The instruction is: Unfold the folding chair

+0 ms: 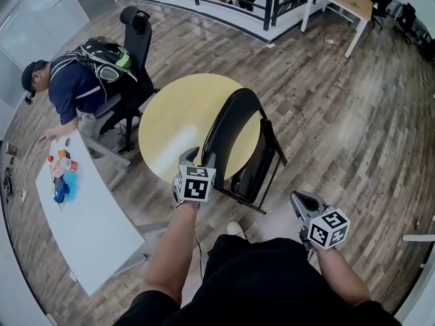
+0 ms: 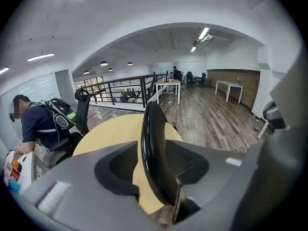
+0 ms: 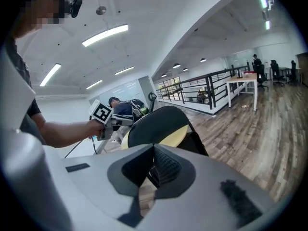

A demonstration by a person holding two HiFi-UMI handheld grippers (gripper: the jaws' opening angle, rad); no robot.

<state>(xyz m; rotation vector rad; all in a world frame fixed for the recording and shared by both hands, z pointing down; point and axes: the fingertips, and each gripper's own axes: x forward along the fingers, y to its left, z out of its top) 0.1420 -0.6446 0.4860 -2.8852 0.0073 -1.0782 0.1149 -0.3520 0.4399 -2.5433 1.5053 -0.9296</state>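
Black folding chair [image 1: 234, 124] is sitting inside the left gripper [image 1: 199, 159], jaws gaping; right gripper [image 1: 300, 201] is idling closed, empty. Squeeze squarely before pulling.

Your folding chair [image 1: 232, 133] shows glossy black plastic; the round worktop [image 1: 173, 124], smooth matt yellow; the floor [image 1: 326, 114], grained wood.

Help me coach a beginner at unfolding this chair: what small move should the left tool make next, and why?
Probably close the left tool on the backrest: its jaws stand open with the backrest's edge between them, and the chair looks folded. The right tool is shut, clear of the chair.
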